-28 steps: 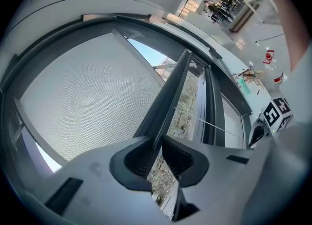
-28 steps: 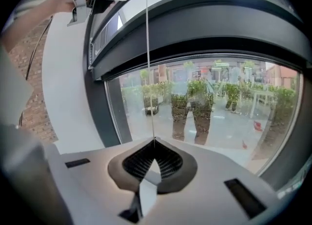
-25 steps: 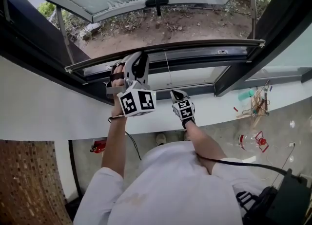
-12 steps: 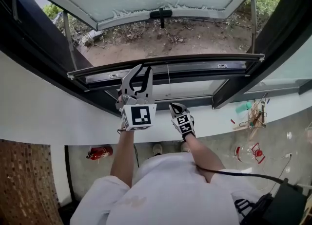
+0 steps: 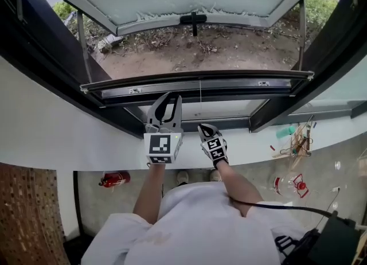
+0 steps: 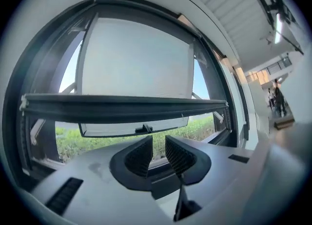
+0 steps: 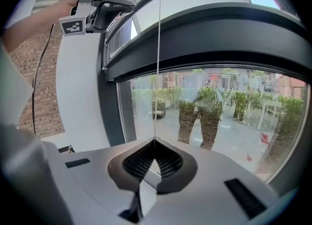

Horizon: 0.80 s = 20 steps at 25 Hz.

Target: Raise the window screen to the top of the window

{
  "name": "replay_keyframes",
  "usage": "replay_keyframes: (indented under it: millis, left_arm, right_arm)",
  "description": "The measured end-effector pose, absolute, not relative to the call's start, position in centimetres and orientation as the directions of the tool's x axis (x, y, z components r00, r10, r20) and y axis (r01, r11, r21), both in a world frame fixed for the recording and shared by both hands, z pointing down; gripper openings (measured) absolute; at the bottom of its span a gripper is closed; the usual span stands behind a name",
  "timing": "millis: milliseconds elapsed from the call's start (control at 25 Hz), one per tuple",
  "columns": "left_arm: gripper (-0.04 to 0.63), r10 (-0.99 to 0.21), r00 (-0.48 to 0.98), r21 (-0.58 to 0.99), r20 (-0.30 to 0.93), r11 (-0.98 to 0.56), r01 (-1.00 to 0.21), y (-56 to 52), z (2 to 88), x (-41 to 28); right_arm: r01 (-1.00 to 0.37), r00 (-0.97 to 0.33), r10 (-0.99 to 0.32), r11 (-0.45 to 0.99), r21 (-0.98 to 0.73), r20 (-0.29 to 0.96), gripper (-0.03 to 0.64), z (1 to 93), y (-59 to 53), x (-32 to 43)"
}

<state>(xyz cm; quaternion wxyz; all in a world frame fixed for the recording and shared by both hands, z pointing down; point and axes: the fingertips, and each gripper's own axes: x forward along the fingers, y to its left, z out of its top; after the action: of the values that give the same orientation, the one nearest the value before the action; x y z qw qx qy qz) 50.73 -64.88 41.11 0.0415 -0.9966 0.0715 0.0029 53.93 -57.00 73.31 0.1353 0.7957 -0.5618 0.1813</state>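
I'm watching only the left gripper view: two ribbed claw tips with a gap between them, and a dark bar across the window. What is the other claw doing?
Observer: The right claw is shut on a thin pull cord that runs straight up to that dark bar.
Visitor: Where does my claw sit compared with that cord?
Observer: In the head view the left claw is just left of the cord, beside the right claw, with its tips pointing toward the bar. Its jaws have just been opening, and nothing is between them.
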Motion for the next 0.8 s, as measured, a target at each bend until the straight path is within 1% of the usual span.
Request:
replay_keyframes:
  millis: [40,80,160,320,560,720,800]
  left_arm:
    - [0.078,-0.149,0.989,-0.045,-0.019,-0.988,-0.149,-65.0,41.3,50.6]
    - [0.059,-0.154,0.988,-0.022,-0.024,-0.988,-0.155,-65.1,41.5,50.5]
    - [0.029,-0.164,0.986,-0.006,-0.029,-0.986,-0.165,-65.3,41.7,50.3]
    - [0.029,-0.175,0.984,0.003,-0.031,-0.985,-0.175,-65.4,41.8,49.9]
    - [0.029,-0.175,0.984,0.004,-0.022,-0.985,-0.175,-65.3,42.3,50.1]
    - [0.029,-0.17,0.985,0.031,-0.027,-0.985,-0.169,-65.2,41.8,50.4]
    - [0.029,-0.17,0.985,0.019,-0.035,-0.985,-0.17,-65.1,41.4,50.5]
  right_arm:
    - [-0.943,0.305,-0.844,-0.332,0.016,0.441,0.0,73.3,-57.0,54.0]
    - [-0.943,0.306,-0.844,-0.332,0.02,0.441,0.0,73.3,-57.0,54.1]
    - [-0.943,0.307,-0.842,-0.333,0.02,0.442,0.0,73.3,-56.9,54.3]
    - [-0.94,0.301,-0.847,-0.34,-0.011,0.439,0.0,73.0,-57.6,54.4]
    - [-0.959,0.269,-0.868,-0.281,0.034,0.416,0.0,72.1,-58.9,53.2]
    - [-0.948,0.299,-0.867,-0.317,0.021,0.397,0.0,71.7,-58.2,54.2]
    - [-0.94,0.316,-0.87,-0.34,0.005,0.379,0.0,71.2,-58.1,54.9]
